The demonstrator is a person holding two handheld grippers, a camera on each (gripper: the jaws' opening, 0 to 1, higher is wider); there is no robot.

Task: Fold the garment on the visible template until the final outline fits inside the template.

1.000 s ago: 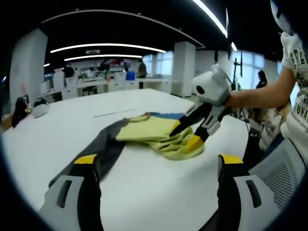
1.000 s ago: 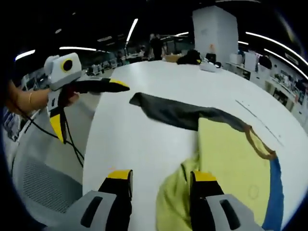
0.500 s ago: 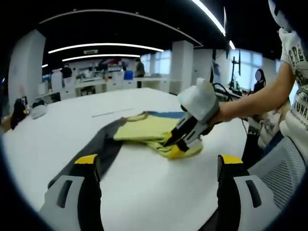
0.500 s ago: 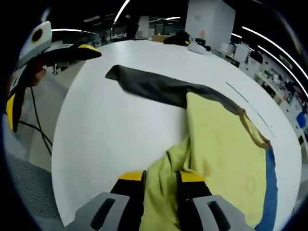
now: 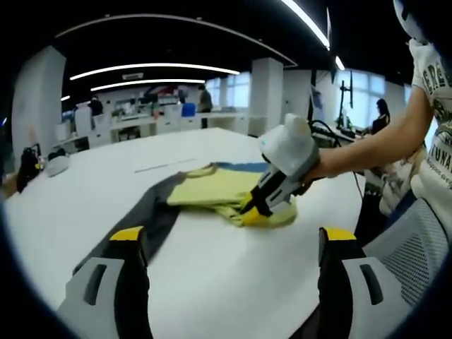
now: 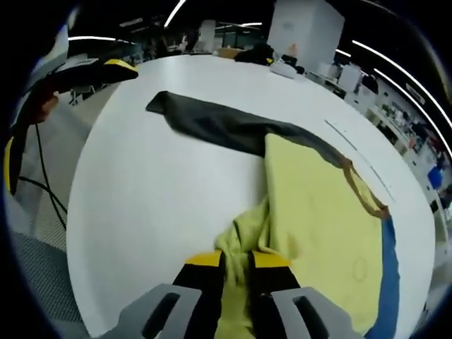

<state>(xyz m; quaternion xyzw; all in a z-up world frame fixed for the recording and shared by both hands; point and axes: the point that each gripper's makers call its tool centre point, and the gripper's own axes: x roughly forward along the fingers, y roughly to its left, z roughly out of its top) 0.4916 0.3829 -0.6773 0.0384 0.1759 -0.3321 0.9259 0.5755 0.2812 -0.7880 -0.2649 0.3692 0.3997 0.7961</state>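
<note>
**Right claw clamps the bunched yellow corner**

The garment point(image 6: 321, 212) lies on the white surface point(image 6: 155, 191), a yellow body with a blue edge point(image 6: 387, 275) on its far side and a long dark sleeve point(image 6: 212, 127) running out from it toward the left claw. The corner of the yellow cloth nearest the right claw point(image 6: 235, 263) is gathered into a lump. A second ago that claw's jaws stood apart around this lump; now they have drawn in and pinch it, so the grip looks made. In the left gripper view the right claw point(image 5: 256, 210) sits pressed down onto the bunched corner, lower than it was.

The left claw point(image 5: 229, 244) hovers wide open and empty, short of the sleeve's end; it has barely moved.

I judge the next step to be lifting the corner and carrying it over the yellow body. No template outline can be made out under the cloth, so fit cannot be judged yet.
</note>
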